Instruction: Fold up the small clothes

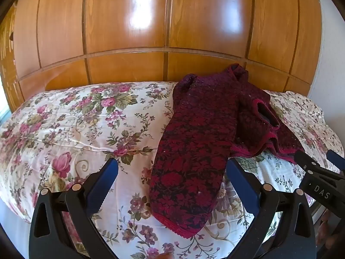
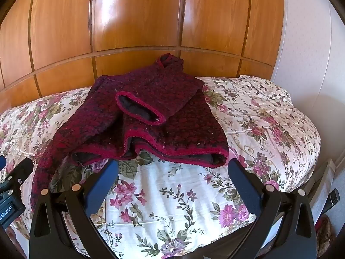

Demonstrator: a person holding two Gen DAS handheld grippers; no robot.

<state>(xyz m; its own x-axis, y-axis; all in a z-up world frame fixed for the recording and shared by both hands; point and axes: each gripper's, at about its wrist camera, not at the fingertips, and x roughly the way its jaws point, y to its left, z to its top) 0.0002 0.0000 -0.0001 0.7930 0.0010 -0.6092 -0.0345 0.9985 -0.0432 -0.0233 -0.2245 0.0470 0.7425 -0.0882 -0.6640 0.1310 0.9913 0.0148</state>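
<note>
A small dark red knitted sweater [image 1: 207, 125] with a black flower pattern lies crumpled on a floral bedspread [image 1: 71, 120]. One long sleeve stretches toward me in the left wrist view, between the wide-apart fingers of my left gripper [image 1: 171, 168], which hovers open above it. In the right wrist view the sweater [image 2: 151, 116] lies just beyond my right gripper [image 2: 172, 168], also open and holding nothing. Its hem [image 2: 168, 151] faces me and a sleeve cuff [image 2: 140, 110] rests on top. The right gripper's fingers [image 1: 310, 166] show at the right edge of the left view.
A glossy wooden wardrobe [image 1: 168, 21] stands right behind the bed. A white wall [image 2: 312, 32] rises on the right. The bed's right edge [image 2: 310, 142] drops off toward the floor, where a few dark items lie.
</note>
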